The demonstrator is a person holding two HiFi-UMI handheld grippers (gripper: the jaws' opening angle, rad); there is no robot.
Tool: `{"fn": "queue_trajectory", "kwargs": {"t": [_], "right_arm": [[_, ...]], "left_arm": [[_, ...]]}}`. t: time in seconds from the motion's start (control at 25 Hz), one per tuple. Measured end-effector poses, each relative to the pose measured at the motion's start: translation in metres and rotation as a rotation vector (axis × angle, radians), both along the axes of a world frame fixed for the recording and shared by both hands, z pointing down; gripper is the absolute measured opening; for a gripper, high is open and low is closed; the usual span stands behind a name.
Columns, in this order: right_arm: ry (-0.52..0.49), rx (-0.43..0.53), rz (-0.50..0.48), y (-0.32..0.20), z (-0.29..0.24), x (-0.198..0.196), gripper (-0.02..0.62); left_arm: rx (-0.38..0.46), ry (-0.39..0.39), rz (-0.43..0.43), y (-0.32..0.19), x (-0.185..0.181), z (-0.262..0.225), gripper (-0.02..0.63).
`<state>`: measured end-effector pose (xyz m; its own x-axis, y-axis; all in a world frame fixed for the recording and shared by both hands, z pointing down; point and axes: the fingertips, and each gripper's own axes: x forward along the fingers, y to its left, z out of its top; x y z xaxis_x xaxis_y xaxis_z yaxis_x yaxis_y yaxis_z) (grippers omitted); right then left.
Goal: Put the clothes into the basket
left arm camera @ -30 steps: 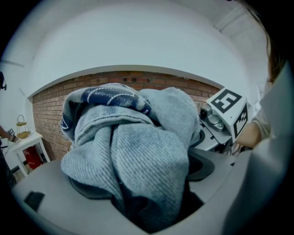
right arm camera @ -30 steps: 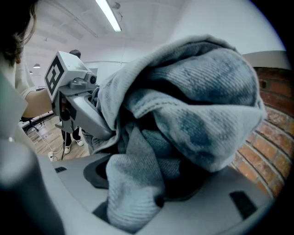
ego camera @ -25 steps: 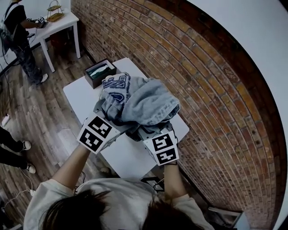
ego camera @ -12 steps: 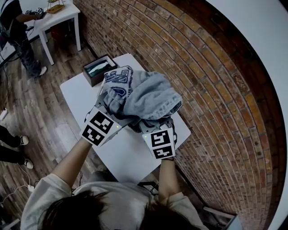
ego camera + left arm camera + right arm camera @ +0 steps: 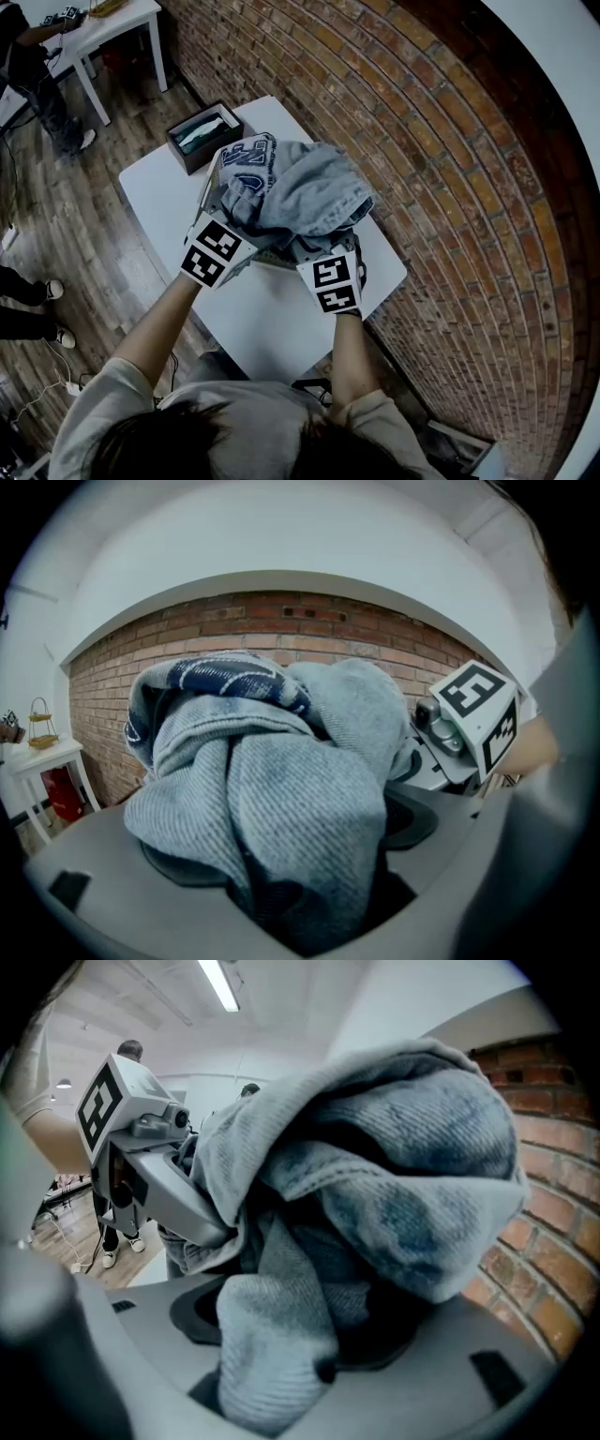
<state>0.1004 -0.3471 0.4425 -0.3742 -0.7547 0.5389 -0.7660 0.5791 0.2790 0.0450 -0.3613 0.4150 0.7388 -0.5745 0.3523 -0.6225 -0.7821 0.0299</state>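
A bundle of grey-blue clothes (image 5: 305, 192), with a navy-lettered piece (image 5: 248, 164) on its left side, hangs over the white table (image 5: 272, 319). My left gripper (image 5: 230, 234) is shut on the bundle's left part, and folds of cloth (image 5: 281, 799) fill the space between its jaws. My right gripper (image 5: 323, 255) is shut on the right part, where cloth (image 5: 281, 1354) is also bunched between the jaws. The fingertips are hidden under fabric in the head view. A dark basket (image 5: 180, 150) with pale cloth inside stands at the table's far left corner, beyond the bundle.
A brick wall (image 5: 441, 169) runs close along the table's right side. Wooden floor (image 5: 66, 225) lies to the left. Another white table (image 5: 117, 23) and a person (image 5: 28, 56) are at the far left, and someone's shoes (image 5: 52, 305) show at the left edge.
Both grippers have carried the bundle forward and lower over the table, still side by side. Their grip on the cloth looks the same.
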Motion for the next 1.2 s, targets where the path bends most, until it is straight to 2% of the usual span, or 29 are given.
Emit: {"fn": "queue_trajectory", "kwargs": {"t": [0.28,0.6,0.84,1.2], "right_arm": [[-0.008,-0.137,0.005,-0.01,0.048,0.002,0.279],[0.034,-0.318,0.005,-0.012,0.09,0.005,0.281],[0.017,-0.489,0.021,-0.01,0.116,0.006,0.284],[0.015,-0.701,0.089,-0.009,0.144,0.011,0.285]], "left_arm": [[-0.139,-0.031,-0.025,-0.013,0.002,0.05,0.451],[-0.338,-0.048,-0.069,-0.015,0.0,0.093,0.451],[-0.495,-0.127,-0.081,-0.017,0.001,0.123,0.451],[-0.671,-0.228,-0.056,-0.021,0.004,0.153,0.453]]}}
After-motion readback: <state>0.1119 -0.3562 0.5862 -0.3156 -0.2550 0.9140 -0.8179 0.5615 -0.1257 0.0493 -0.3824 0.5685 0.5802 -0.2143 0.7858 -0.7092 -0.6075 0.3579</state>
